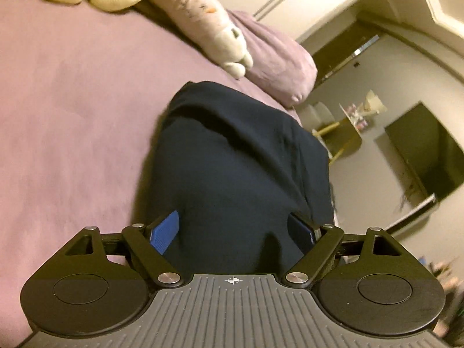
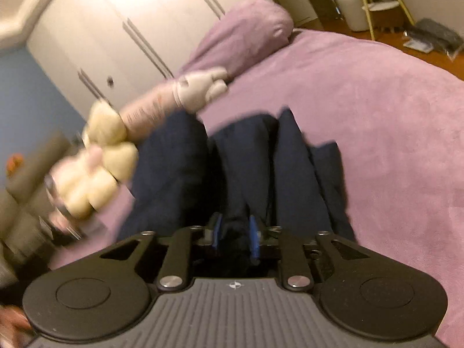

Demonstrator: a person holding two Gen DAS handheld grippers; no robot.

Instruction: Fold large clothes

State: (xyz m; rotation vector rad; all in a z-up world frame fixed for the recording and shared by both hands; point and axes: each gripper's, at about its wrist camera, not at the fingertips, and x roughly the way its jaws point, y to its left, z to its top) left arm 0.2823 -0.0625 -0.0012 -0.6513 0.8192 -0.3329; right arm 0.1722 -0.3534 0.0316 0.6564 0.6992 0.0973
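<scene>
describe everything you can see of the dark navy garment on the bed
The navy garment is soft, plain dark cloth, bunched in thick folds on the purple bedspread. The left gripper stands wide around its near edge, pads clear. The right gripper has a fold between narrow jaws; grip unclear.

navy garment (image 1: 232, 159): soft matt cloth. bed cover (image 2: 377, 101): fuzzy lilac fleece. plush toys (image 2: 98, 171): nubby fabric. left tongs (image 1: 235, 232): matt black plastic, ribbed blue pads (image 1: 165, 232), shiny metal rivets.
</scene>
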